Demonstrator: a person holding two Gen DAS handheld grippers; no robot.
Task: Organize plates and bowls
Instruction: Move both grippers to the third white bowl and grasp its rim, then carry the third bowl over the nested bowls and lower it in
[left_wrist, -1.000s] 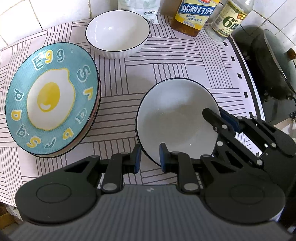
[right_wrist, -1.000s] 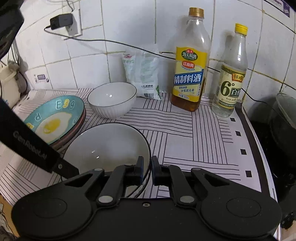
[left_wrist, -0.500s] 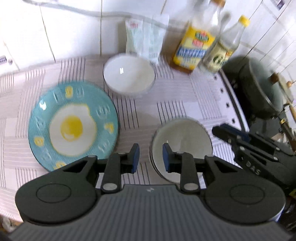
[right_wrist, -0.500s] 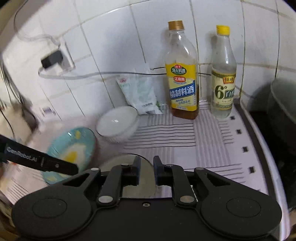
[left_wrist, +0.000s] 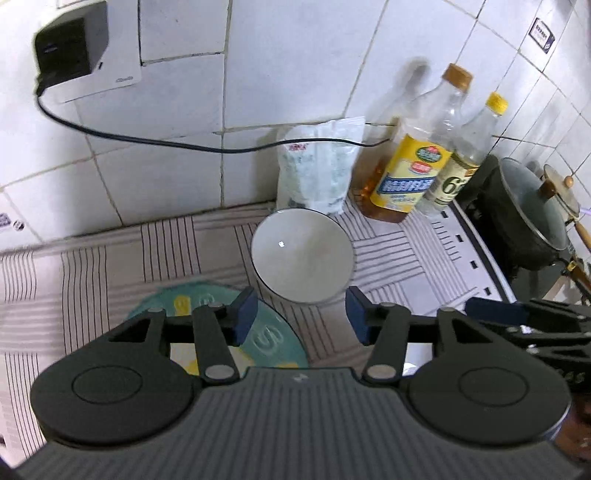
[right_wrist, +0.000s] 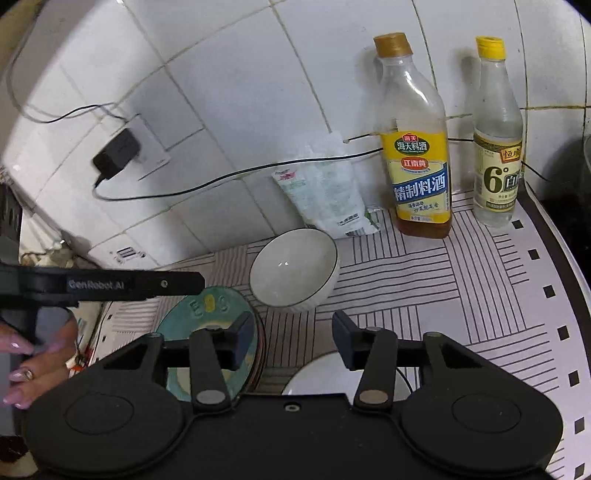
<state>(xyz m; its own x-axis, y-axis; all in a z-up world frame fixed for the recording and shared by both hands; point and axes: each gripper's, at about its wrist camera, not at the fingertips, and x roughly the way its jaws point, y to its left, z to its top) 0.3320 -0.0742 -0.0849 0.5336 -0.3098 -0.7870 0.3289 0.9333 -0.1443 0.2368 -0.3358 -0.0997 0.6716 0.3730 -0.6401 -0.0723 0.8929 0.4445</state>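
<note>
Bowls now sit free on the striped surface (right_wrist: 480, 295): the wide bowl (right_wrist: 314, 376) lies below the right gripper (right_wrist: 293, 341), released. Both the right and the left gripper (left_wrist: 301, 314) have just been opening, fingers half apart and empty, lifted away, with the small bowl (left_wrist: 301, 260) likely next beside the egg plate (left_wrist: 273, 336).

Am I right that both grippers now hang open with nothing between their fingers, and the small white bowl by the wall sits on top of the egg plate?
Not quite. The white bowl stands on the striped mat beside the egg plate, not on it; the right wrist view shows this. The rest holds: the left gripper and right gripper are open and empty, their jaws having just been opening.
</note>
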